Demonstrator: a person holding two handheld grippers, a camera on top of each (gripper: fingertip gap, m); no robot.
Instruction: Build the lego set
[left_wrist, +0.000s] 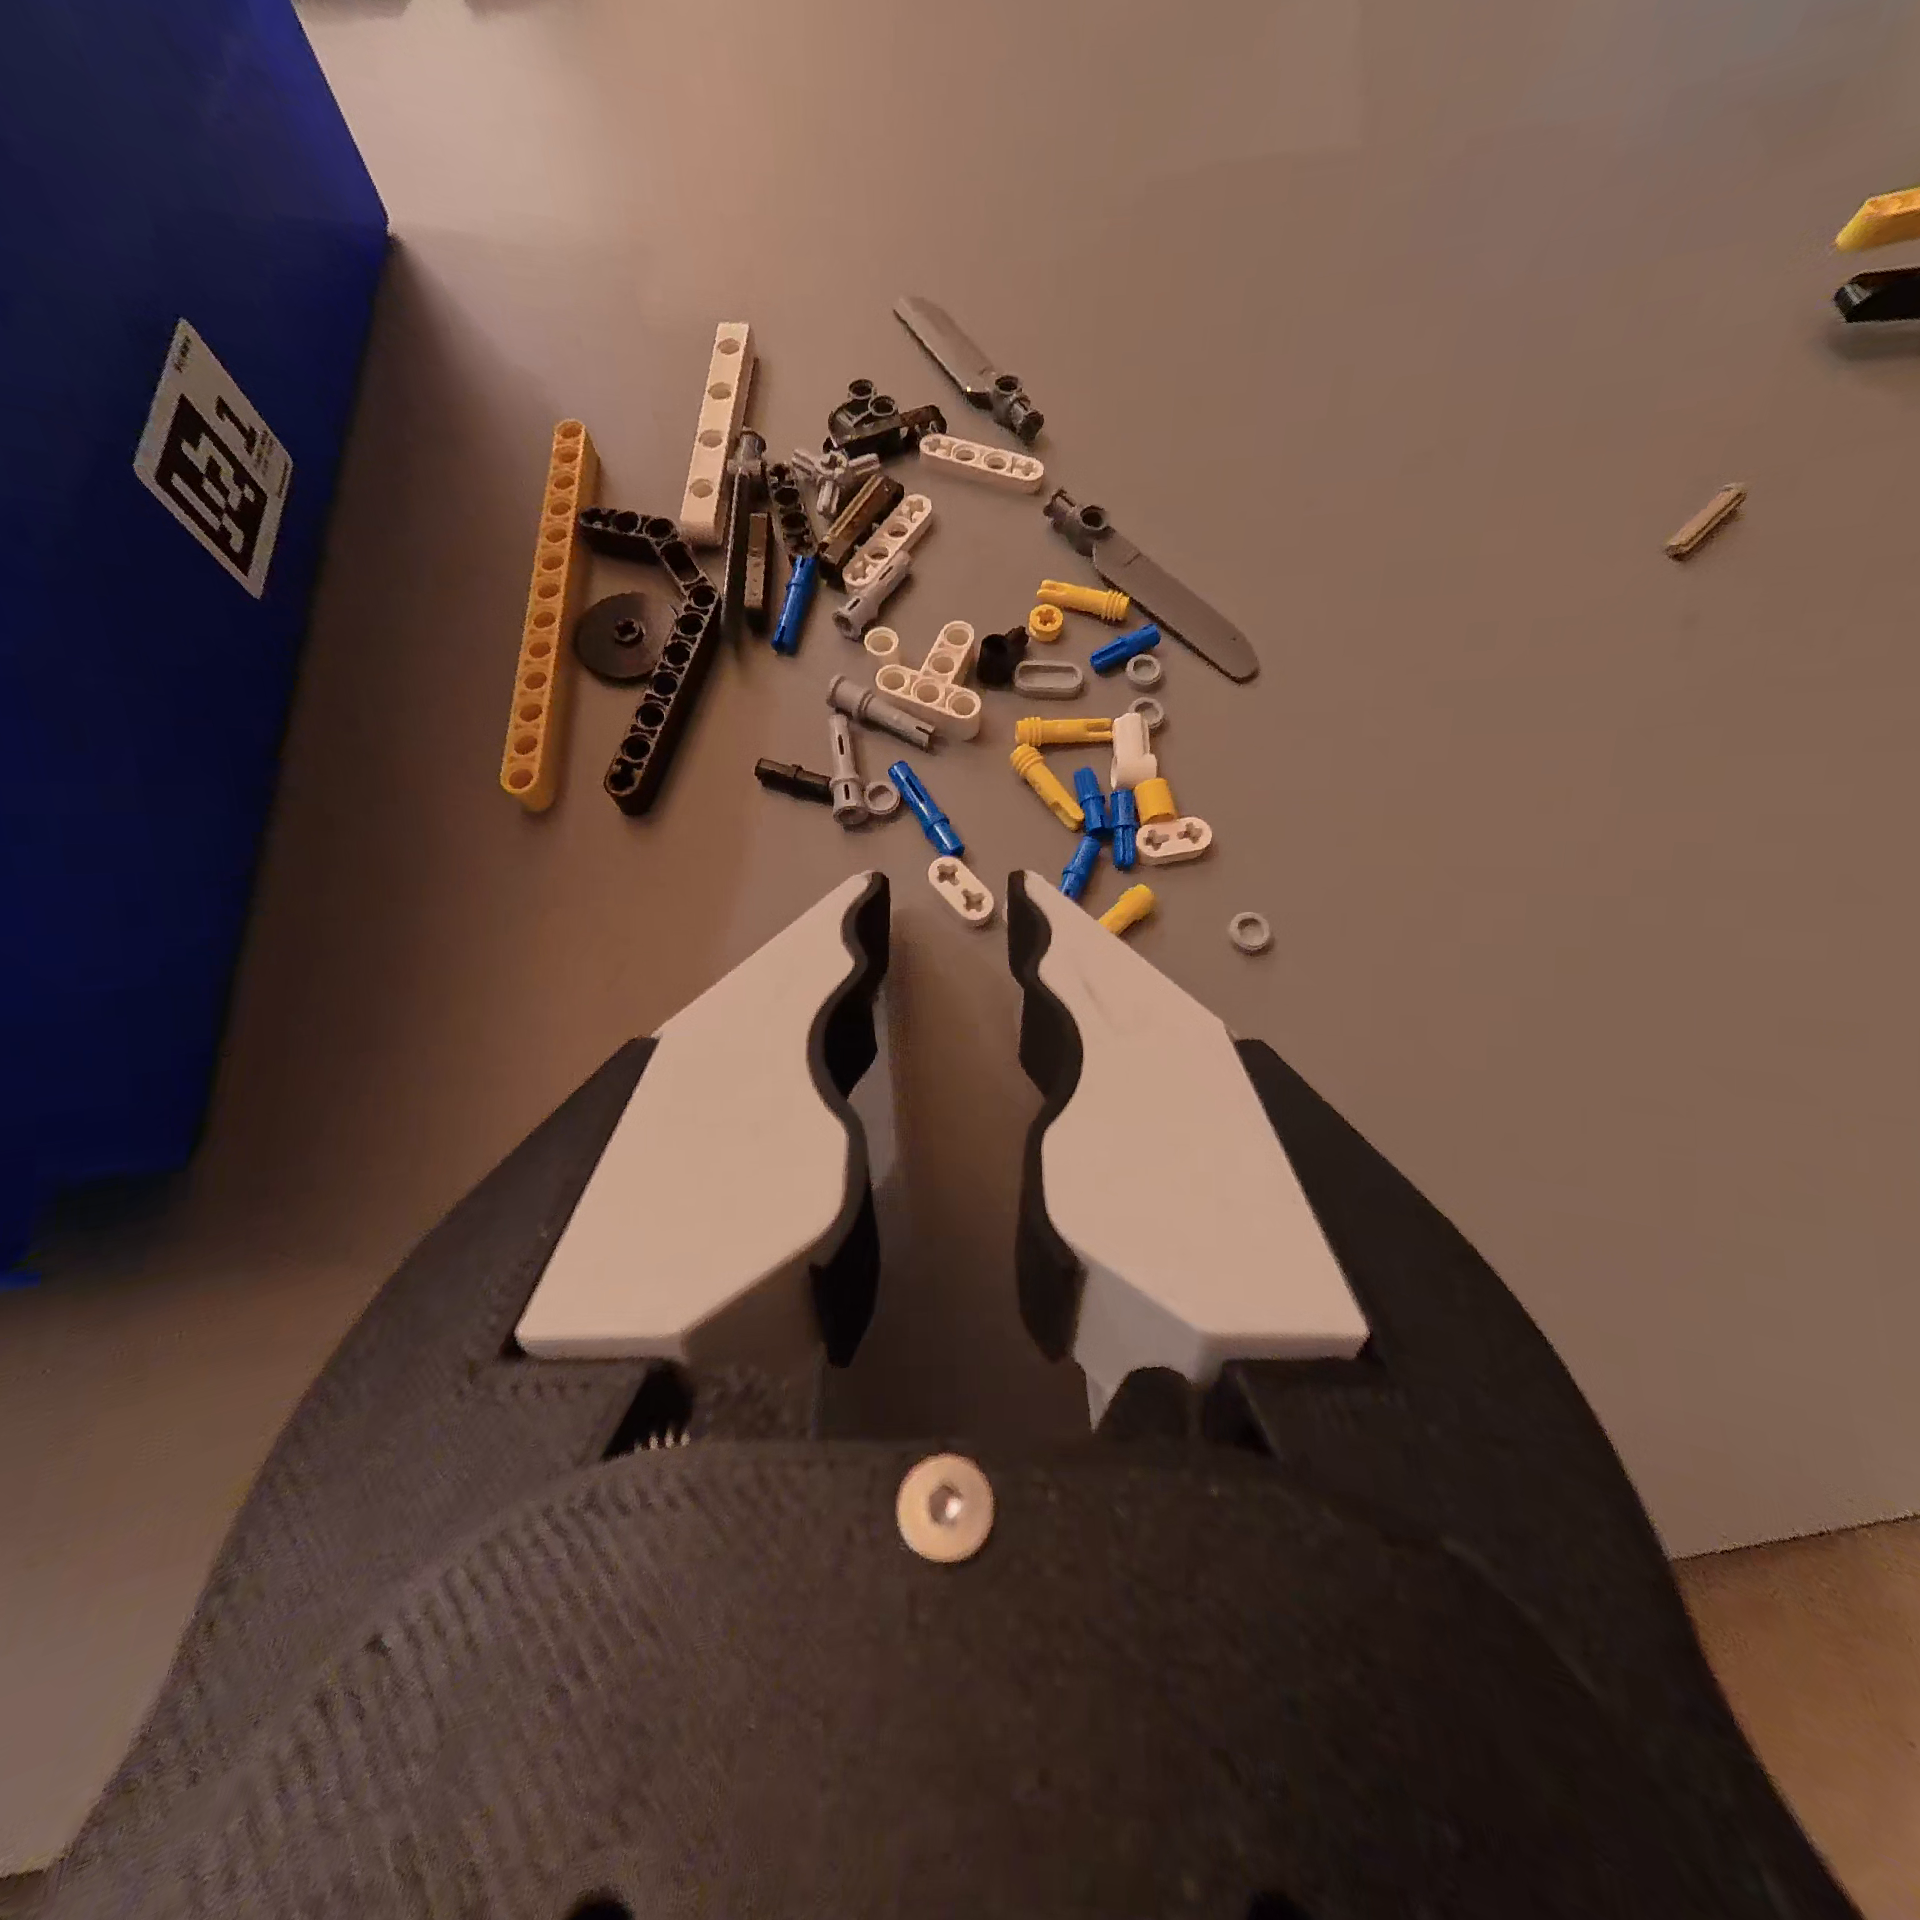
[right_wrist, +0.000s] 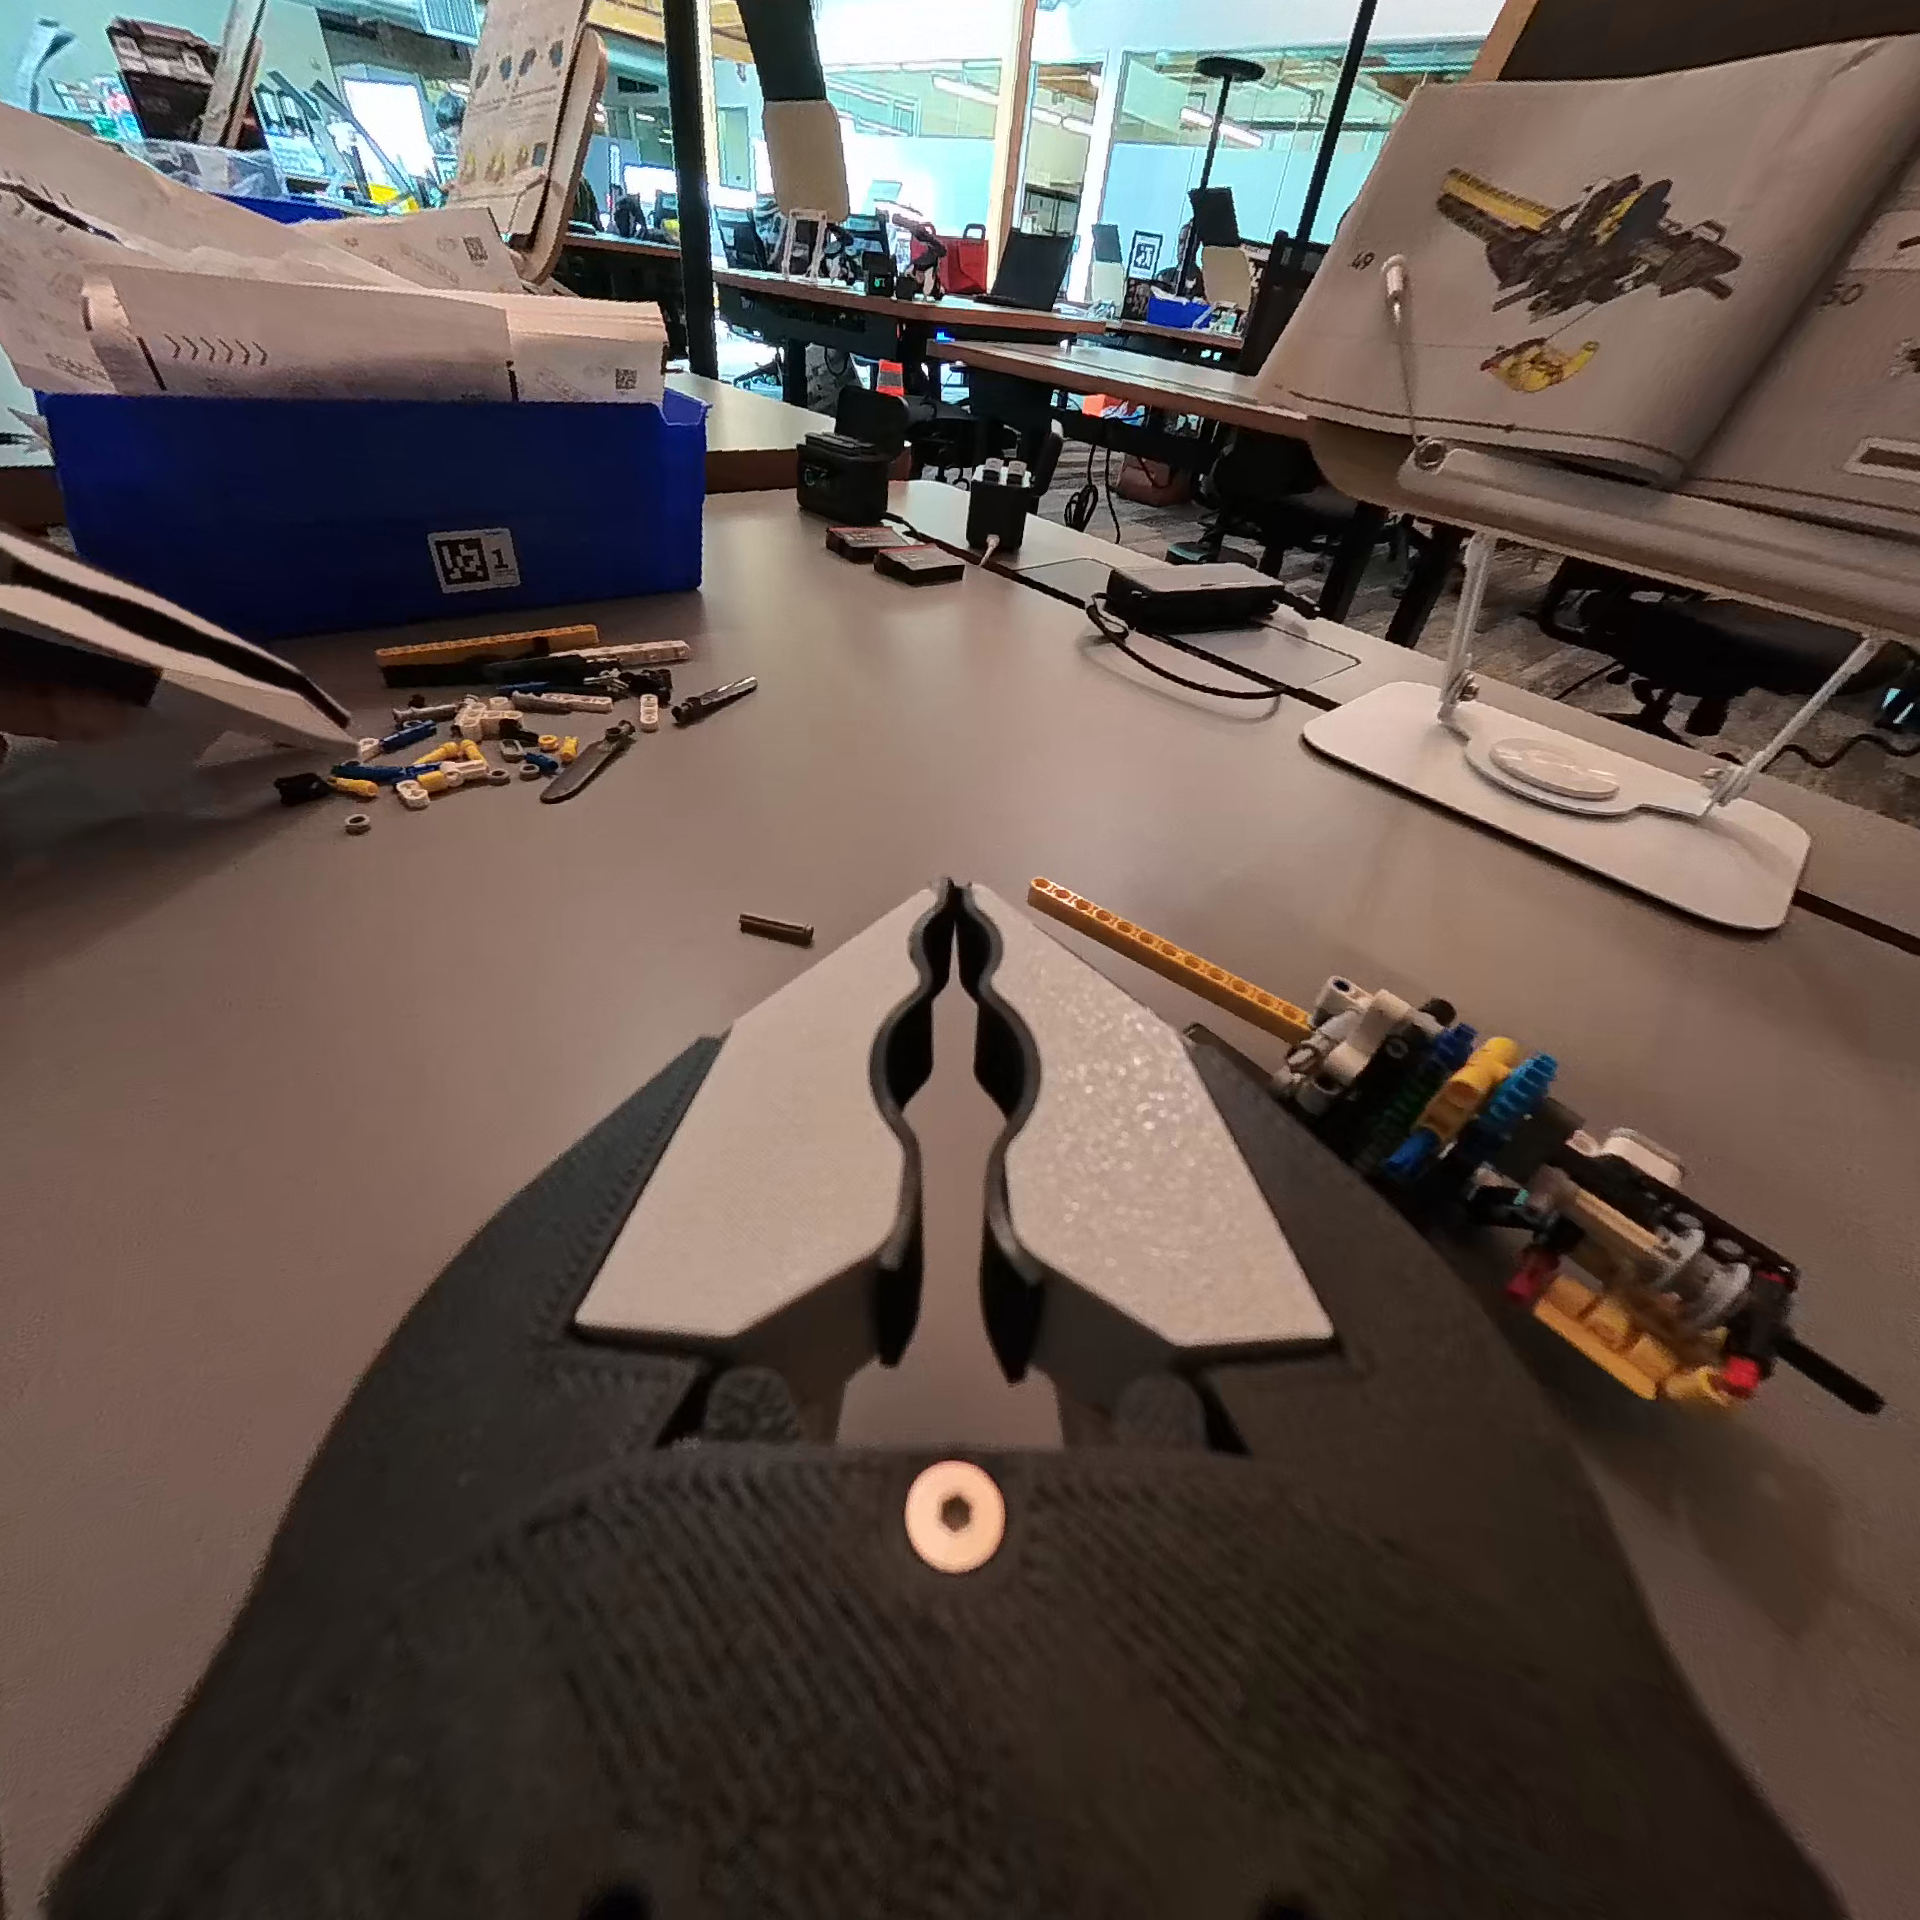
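Yellow-beamed lego assembly (right_wrist: 1507, 1153) lies on the grey table (right_wrist: 935, 790), just right of the right gripper (right_wrist: 956, 891), its long axis running back-left along the studded beam. That gripper's fingers meet, empty. Left gripper (left_wrist: 948, 883) stands narrowly parted above loose plastic pins (left_wrist: 940, 810).

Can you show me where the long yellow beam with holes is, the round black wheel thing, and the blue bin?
long yellow beam (left_wrist: 548, 618): left wrist view, mid-length.
round black disc (left_wrist: 621, 636): left wrist view, its hub.
blue bin (right_wrist: 260, 499): right wrist view, front wall.
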